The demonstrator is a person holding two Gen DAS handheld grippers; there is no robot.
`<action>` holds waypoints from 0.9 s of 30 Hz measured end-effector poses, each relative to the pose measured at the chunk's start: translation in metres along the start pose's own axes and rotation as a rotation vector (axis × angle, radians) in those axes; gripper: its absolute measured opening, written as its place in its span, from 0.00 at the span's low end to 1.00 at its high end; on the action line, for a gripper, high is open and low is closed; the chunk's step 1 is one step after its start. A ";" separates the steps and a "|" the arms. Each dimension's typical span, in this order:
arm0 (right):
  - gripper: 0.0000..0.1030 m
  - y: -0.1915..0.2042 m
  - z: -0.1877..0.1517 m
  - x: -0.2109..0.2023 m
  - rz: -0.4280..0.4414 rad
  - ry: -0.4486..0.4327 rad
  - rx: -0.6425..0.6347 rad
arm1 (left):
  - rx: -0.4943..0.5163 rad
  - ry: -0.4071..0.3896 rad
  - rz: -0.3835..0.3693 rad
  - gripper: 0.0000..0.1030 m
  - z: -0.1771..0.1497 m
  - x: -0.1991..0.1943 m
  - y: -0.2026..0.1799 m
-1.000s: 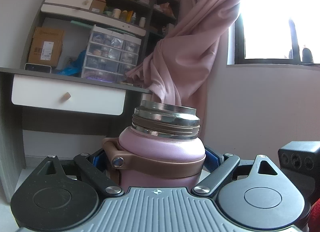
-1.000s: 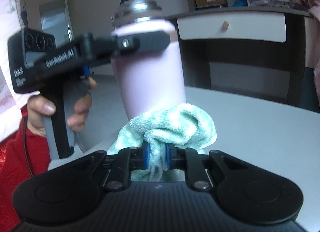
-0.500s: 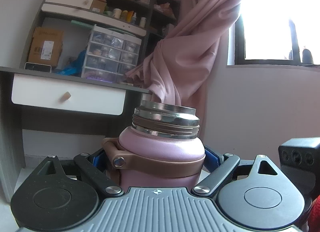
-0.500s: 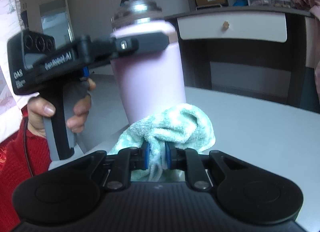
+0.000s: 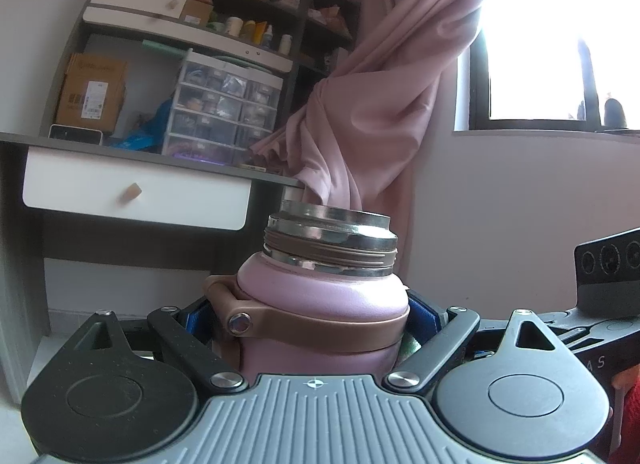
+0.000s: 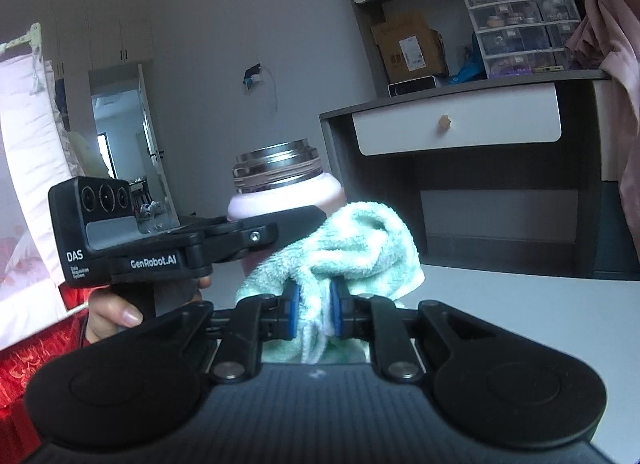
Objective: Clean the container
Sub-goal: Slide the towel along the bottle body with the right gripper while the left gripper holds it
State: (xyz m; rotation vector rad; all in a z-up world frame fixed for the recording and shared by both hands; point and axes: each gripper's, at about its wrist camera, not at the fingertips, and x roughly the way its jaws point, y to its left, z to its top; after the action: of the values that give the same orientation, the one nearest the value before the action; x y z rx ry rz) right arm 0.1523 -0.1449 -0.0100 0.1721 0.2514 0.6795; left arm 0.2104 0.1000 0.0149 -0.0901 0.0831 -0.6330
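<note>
Cloth (image 6: pixel 344 248) is riding clenched in the right hand-held gripper (image 6: pixel 313 314), seemingly brushing the upright flask (image 6: pixel 280 192) the left hand-held gripper (image 5: pixel 320 328) is clamping.

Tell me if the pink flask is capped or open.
Open: the pink flask shows bare threads and a steel rim, no lid on it.

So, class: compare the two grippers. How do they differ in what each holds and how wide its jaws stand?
The left gripper clamps a rigid pink bottle with jaws spread wide; the right gripper pinches a soft mint-green cloth with jaws nearly together. The left grips around the bottle's shoulder; the right bunches a fold. Both have blue pads and are hand-held.
</note>
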 end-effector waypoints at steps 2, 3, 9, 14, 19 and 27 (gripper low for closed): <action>0.16 -0.002 -0.002 0.001 0.004 0.006 -0.002 | 0.001 0.000 0.000 0.88 0.001 0.000 0.000; 0.16 -0.002 -0.002 0.003 0.005 0.013 -0.008 | 0.000 -0.001 0.001 0.88 0.001 0.000 0.000; 0.16 -0.001 -0.011 0.009 -0.003 0.077 -0.020 | 0.003 0.000 0.003 0.88 0.001 0.001 -0.002; 0.16 -0.001 -0.022 0.017 -0.016 0.147 -0.029 | 0.002 -0.002 0.006 0.88 0.002 0.002 -0.006; 0.16 -0.003 -0.029 0.024 -0.025 0.209 -0.032 | 0.005 -0.002 0.006 0.88 0.002 0.003 -0.009; 0.16 -0.005 -0.037 0.031 -0.037 0.269 -0.034 | 0.010 0.003 0.011 0.88 0.003 0.004 -0.011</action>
State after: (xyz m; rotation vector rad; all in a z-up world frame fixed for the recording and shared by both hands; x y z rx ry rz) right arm 0.1676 -0.1260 -0.0517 0.0423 0.4997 0.6695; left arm 0.2075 0.0892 0.0193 -0.0790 0.0831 -0.6223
